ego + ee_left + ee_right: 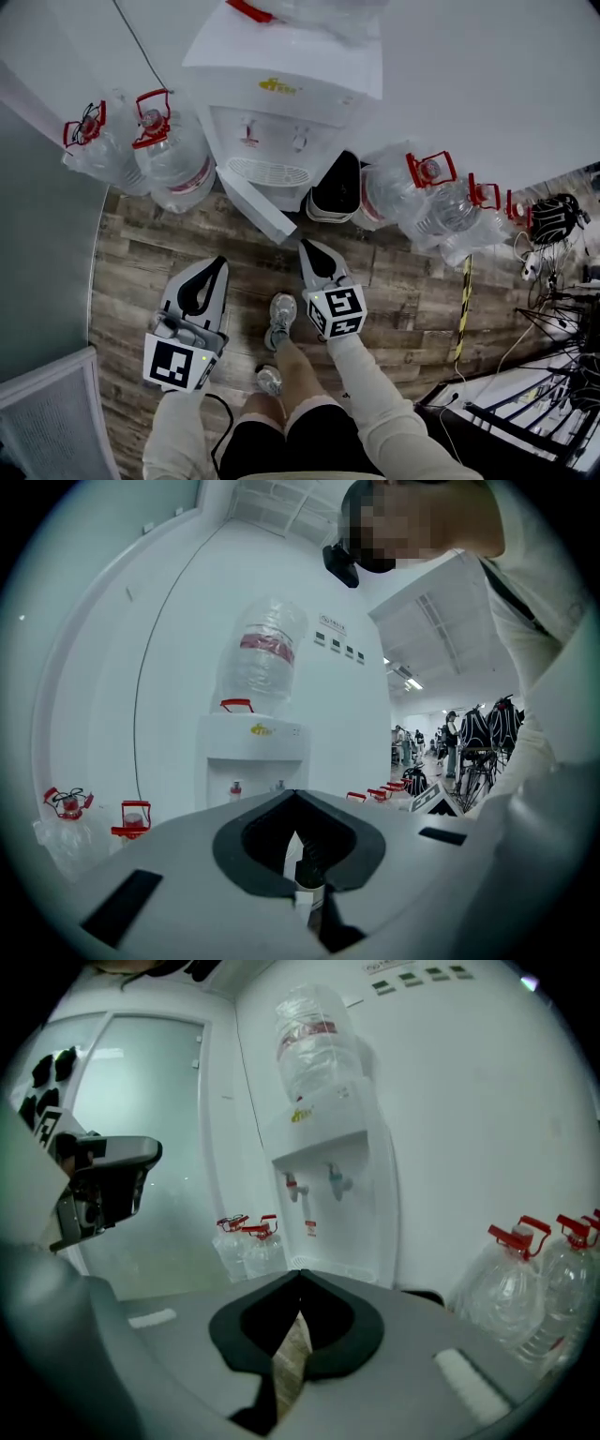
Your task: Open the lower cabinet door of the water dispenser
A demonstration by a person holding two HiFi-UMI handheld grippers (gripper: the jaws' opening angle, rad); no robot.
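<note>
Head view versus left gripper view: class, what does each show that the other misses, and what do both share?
Head view only: the lower cabinet door swung open, a black bin, the person's shoes. Left gripper view only: distant people and ceiling lights. Both: the water dispenser and red-handled bottles.

The person holds both forearms forward and low, each in a pale sleeve (377, 398), with a gripper in each hand. The left gripper (221, 262) points ahead, its jaws meeting at the tips and holding nothing. The right gripper (306, 246), near it and a little further forward, is likewise closed tip to tip and empty. Both marker cubes face up.
</note>
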